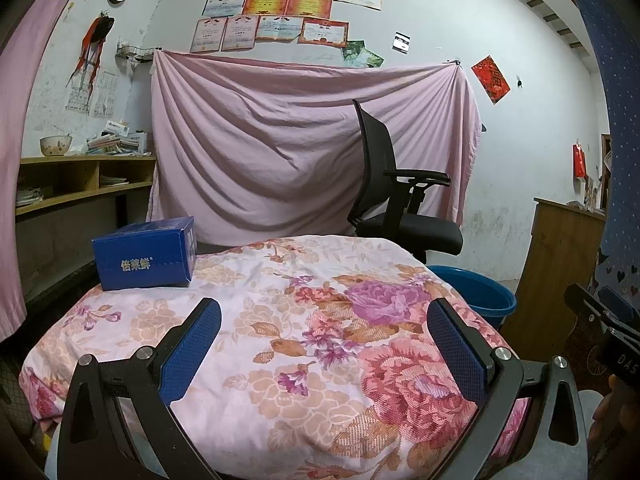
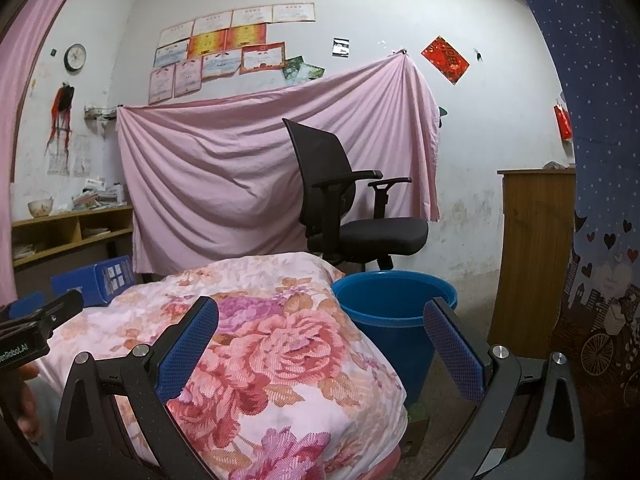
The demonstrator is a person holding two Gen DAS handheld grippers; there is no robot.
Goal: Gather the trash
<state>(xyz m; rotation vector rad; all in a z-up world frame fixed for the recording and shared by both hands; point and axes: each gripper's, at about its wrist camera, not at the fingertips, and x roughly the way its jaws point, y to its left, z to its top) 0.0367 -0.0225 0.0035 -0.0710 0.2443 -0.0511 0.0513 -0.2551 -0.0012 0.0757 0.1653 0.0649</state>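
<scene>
While both grippers hang over the flowered quilt (image 1: 280, 320), neither one holds anything. Seen from the left wrist camera, the left gripper (image 1: 325, 344) has its jaws spread wide, its blue-padded fingers (image 1: 192, 352) framing bare quilt, with nothing between them. From the right wrist camera, the right gripper (image 2: 320, 344) is spread just as wide, its left finger over the quilt's right edge and its right finger in front of the blue bucket (image 2: 394, 312). That bucket stands on the floor just beside the quilt, on its right side, and its mouth faces up; what lies inside it cannot be made out. A blue box (image 1: 144, 254) with white lettering sits on the quilt's far left corner, well apart from both grippers; in the right wrist view the same box (image 2: 94, 280) shows at the quilt's left edge, partly hidden behind the body of the left gripper. Beyond the quilt's far end stands a black office chair (image 1: 396, 188), and behind the chair a pink sheet (image 1: 260, 140) hangs across the wall. Left of the quilt, a wooden shelf (image 1: 80, 176) runs along the wall and carries a bowl (image 1: 55, 146) and stacked papers. Right of the bucket is a wooden cabinet (image 2: 532, 248). A hand (image 1: 608, 404) grips the right gripper's handle at the right edge of the left wrist view.
</scene>
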